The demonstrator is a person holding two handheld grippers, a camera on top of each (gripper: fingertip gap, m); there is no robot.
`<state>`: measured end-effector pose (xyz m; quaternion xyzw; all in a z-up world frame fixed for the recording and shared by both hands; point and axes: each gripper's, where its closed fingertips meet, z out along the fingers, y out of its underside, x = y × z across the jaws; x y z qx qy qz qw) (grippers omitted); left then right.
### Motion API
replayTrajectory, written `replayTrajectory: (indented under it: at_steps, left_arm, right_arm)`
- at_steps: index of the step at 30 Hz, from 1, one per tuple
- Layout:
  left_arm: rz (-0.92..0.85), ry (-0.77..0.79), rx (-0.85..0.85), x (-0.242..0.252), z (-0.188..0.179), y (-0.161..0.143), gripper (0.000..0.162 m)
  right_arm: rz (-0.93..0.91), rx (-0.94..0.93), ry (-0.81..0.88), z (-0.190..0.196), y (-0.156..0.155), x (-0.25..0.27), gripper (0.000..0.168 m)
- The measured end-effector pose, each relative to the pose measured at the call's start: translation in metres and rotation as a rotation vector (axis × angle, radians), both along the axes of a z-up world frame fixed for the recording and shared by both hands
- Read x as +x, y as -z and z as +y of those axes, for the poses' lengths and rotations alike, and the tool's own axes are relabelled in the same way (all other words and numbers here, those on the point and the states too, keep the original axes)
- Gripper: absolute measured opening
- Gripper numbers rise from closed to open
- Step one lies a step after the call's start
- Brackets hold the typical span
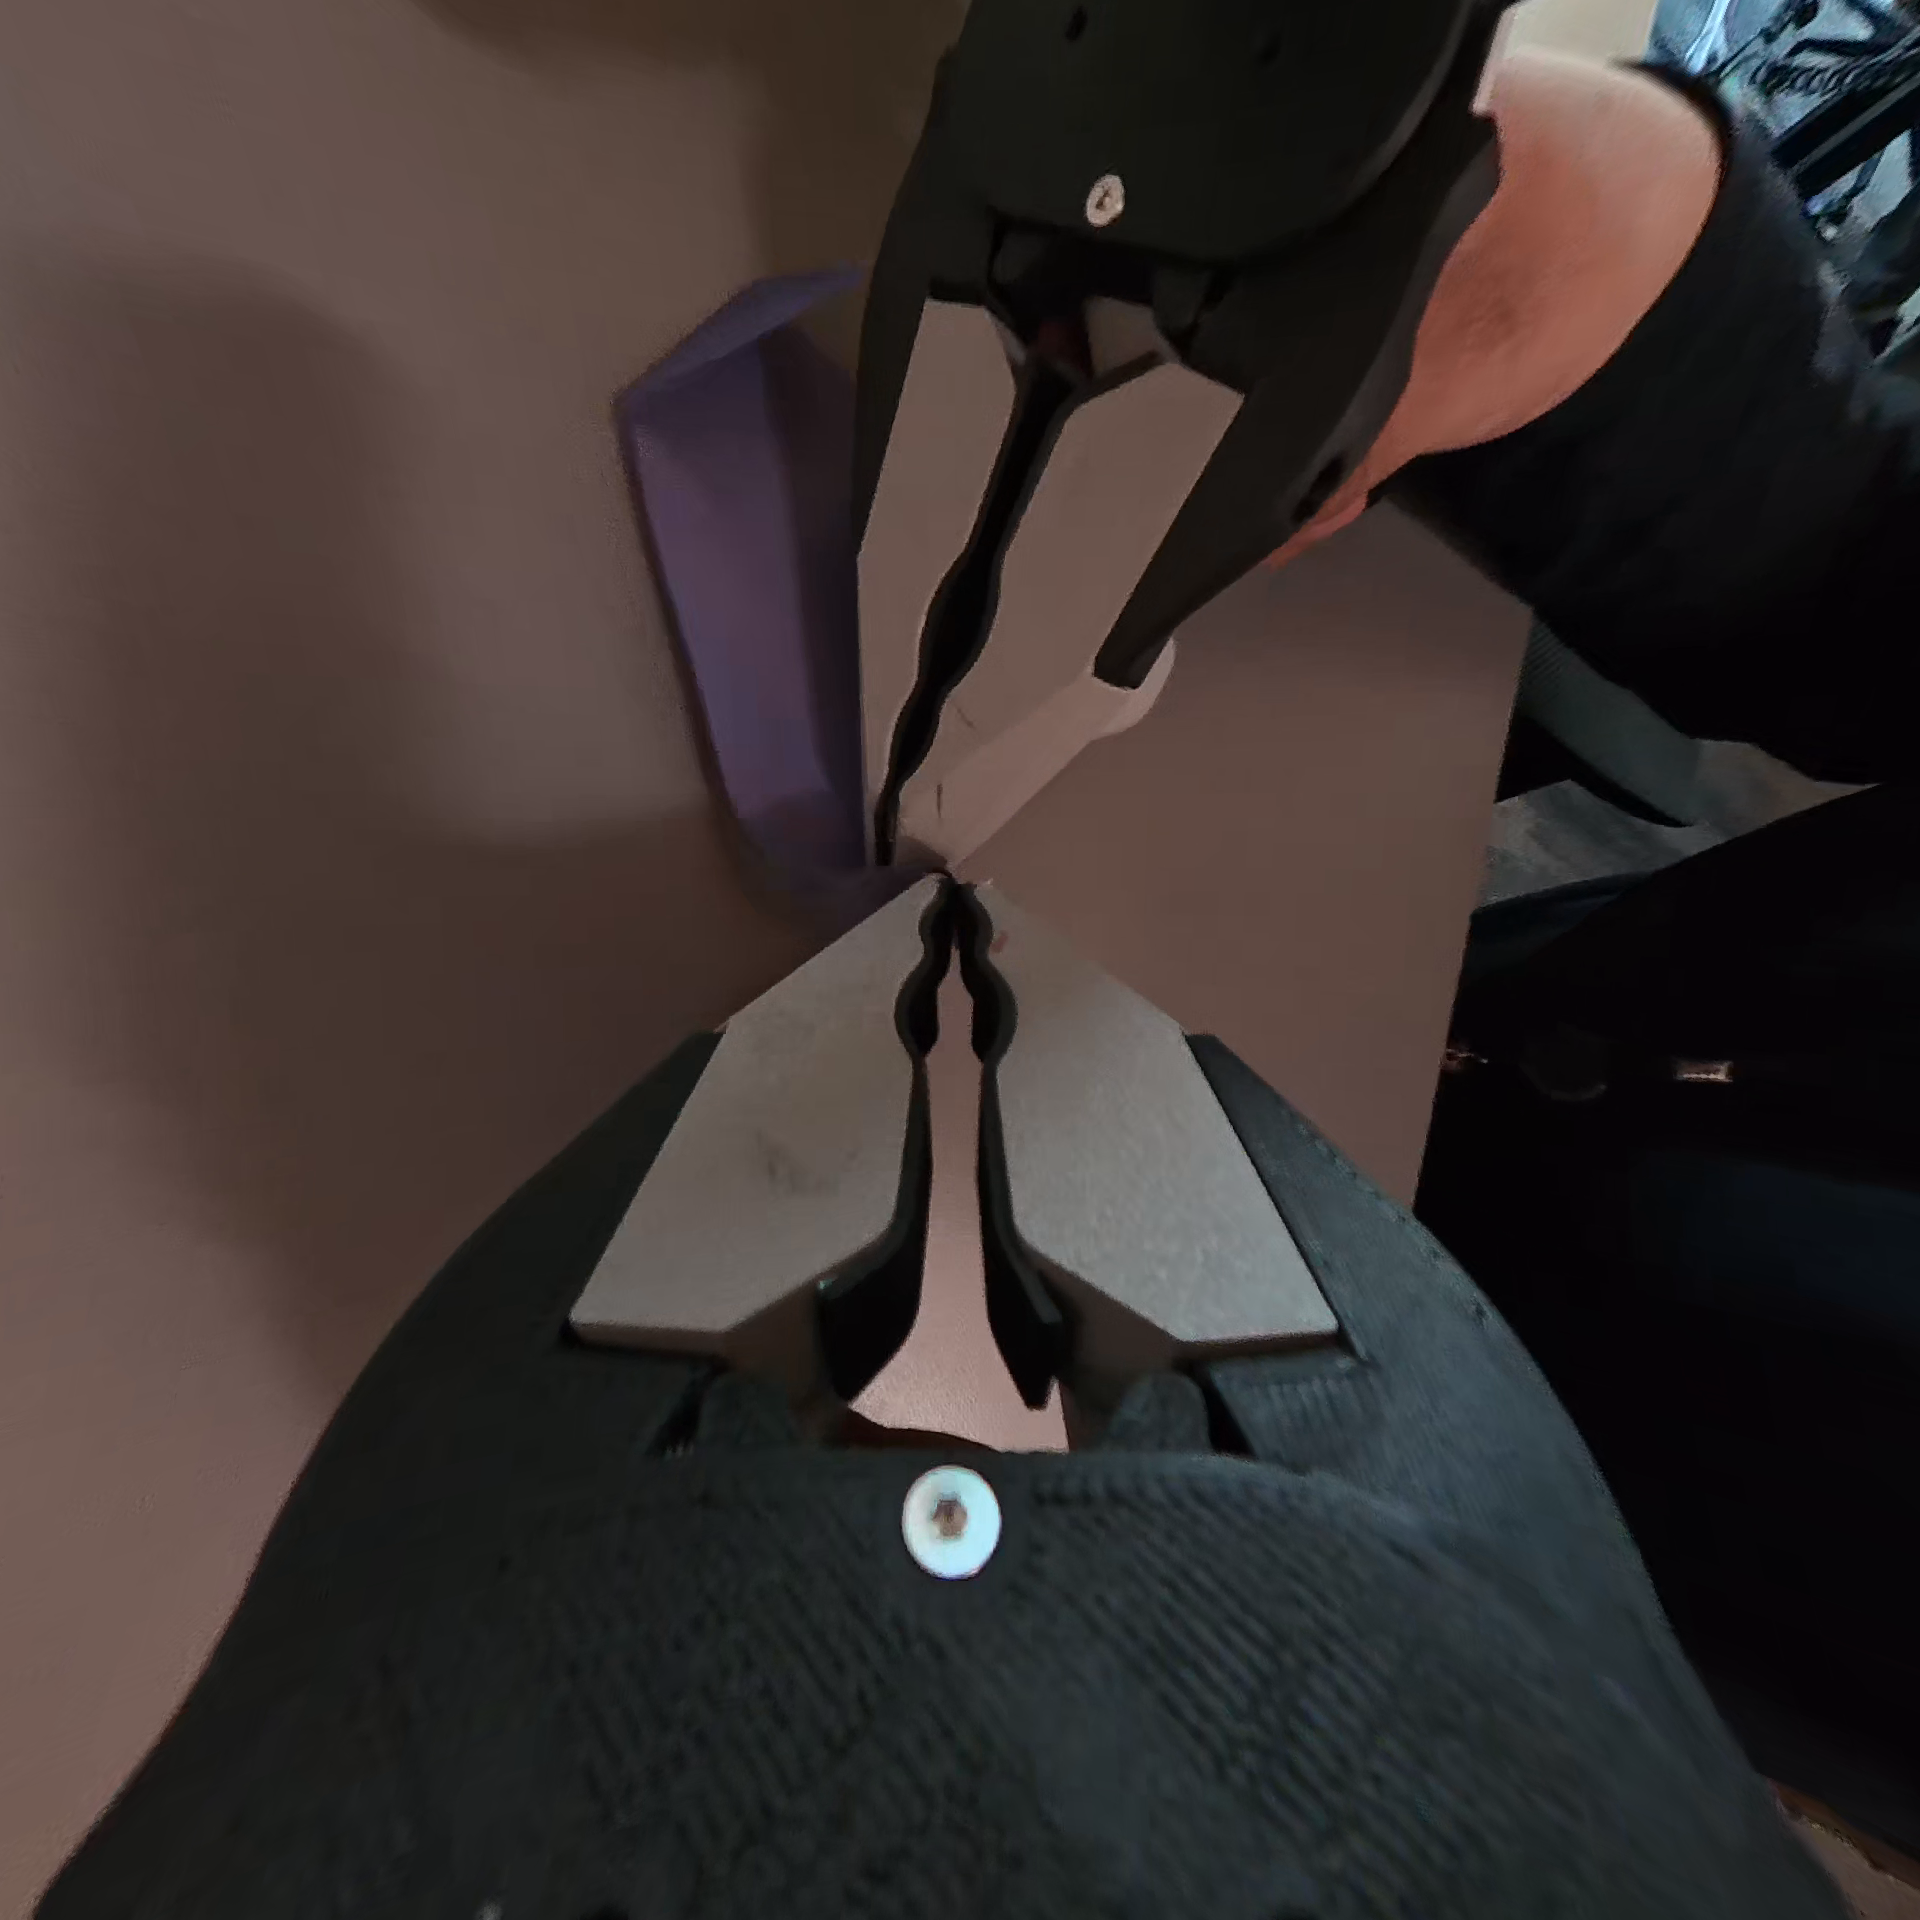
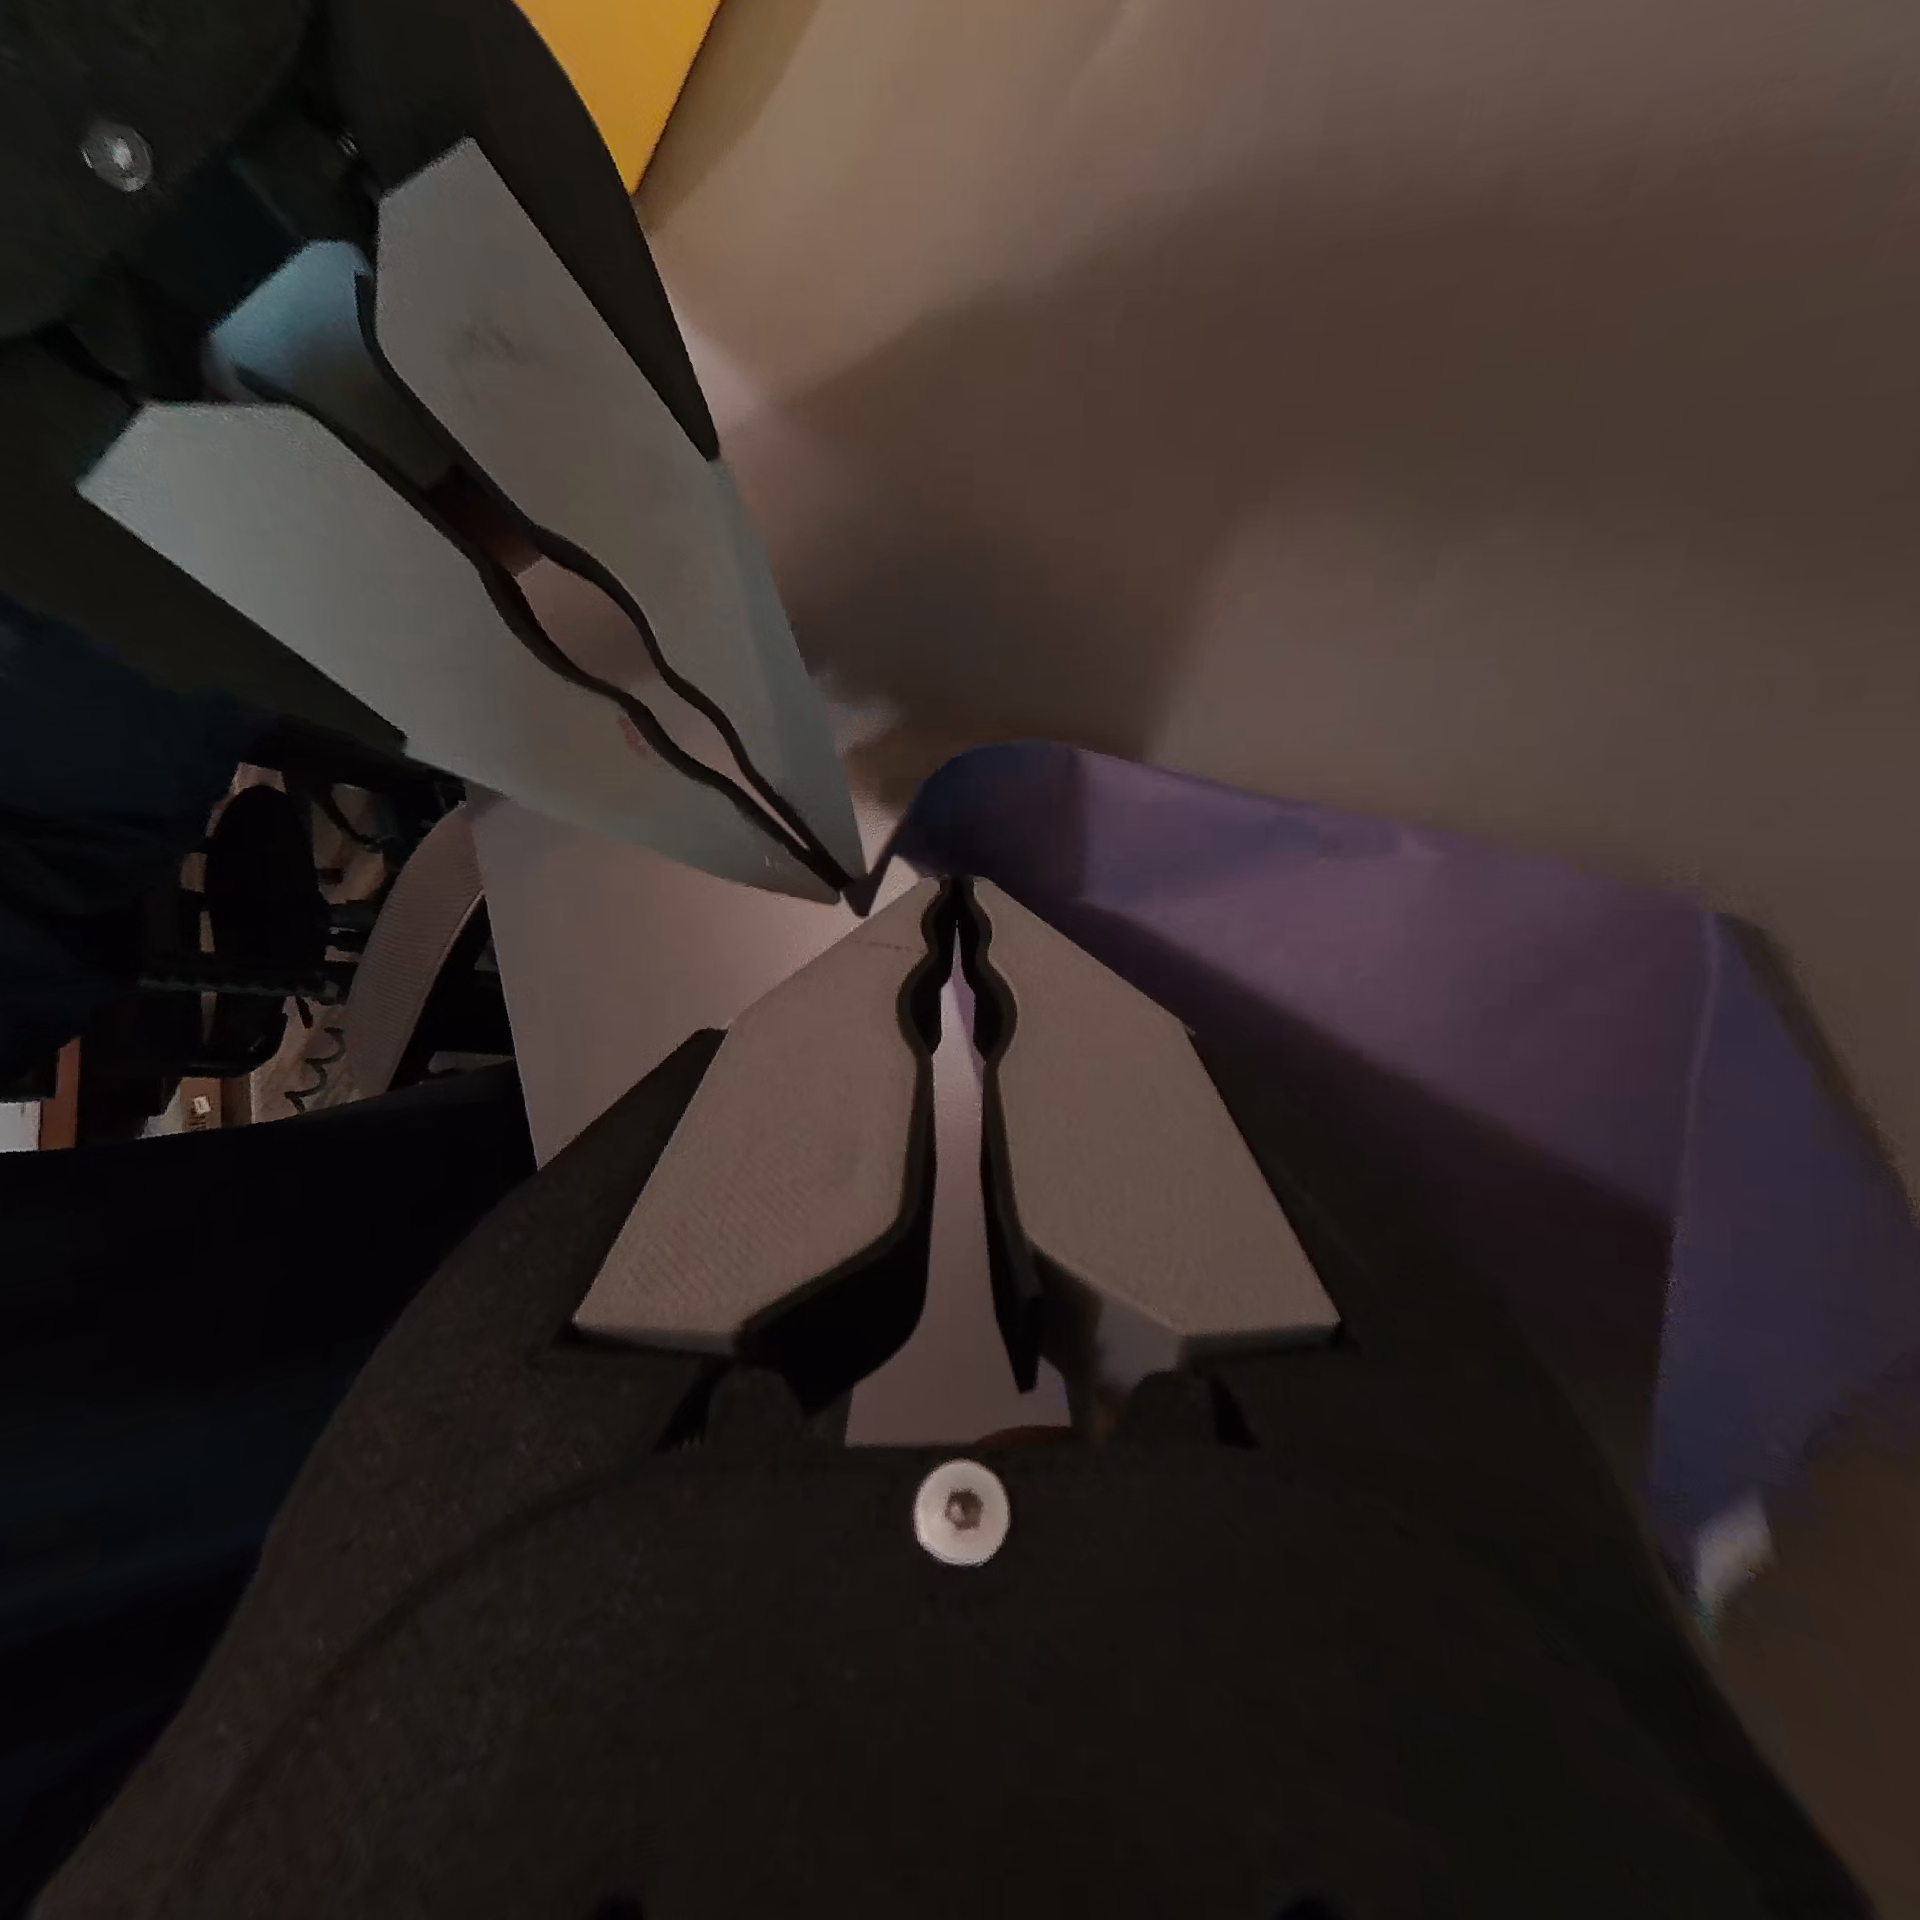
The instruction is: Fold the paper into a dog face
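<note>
The purple paper (image 1: 748,582) is partly folded, with its flaps raised off the beige table (image 1: 312,935). My left gripper (image 1: 948,888) is shut, its tips at the paper's near corner. My right gripper (image 1: 883,854) comes in from the top, also shut, its tips at the same corner. In the right wrist view the paper (image 2: 1351,1039) spreads to the right. My right gripper (image 2: 956,885) is shut on its pointed corner. My left gripper (image 2: 844,885) pinches the tip of that corner from the upper left. The two grippers almost touch.
The table's edge (image 1: 1455,935) runs close by on the right of the left wrist view, with dark floor and clutter beyond. A person's bare forearm (image 1: 1558,312) holds the right gripper. A yellow surface (image 2: 634,83) shows at the top of the right wrist view. Both grippers' tips are close together, under 4 cm apart.
</note>
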<state>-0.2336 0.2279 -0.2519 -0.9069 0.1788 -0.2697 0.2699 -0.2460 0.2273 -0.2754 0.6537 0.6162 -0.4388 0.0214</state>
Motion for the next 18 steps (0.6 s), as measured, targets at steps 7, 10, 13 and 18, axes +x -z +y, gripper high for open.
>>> replayTrajectory:
  at_steps: [7,10,13,18]
  left_arm:
    - [-0.035,-0.022,0.0,-0.013,0.002,-0.008,0.0]
    - [-0.042,-0.013,-0.01,-0.015,0.001,-0.007,0.0]
    - [-0.035,0.003,-0.03,-0.018,-0.001,-0.004,0.0]
    - [-0.051,0.001,-0.044,-0.024,0.001,-0.005,0.0]
  right_arm:
    - [0.047,-0.033,0.026,0.012,-0.019,0.006,0.0]
    - [0.047,-0.023,0.04,0.018,-0.019,0.007,0.0]
    - [0.02,0.032,0.055,0.024,-0.011,0.008,0.0]
    - [-0.02,0.073,0.041,0.021,0.002,0.007,0.0]
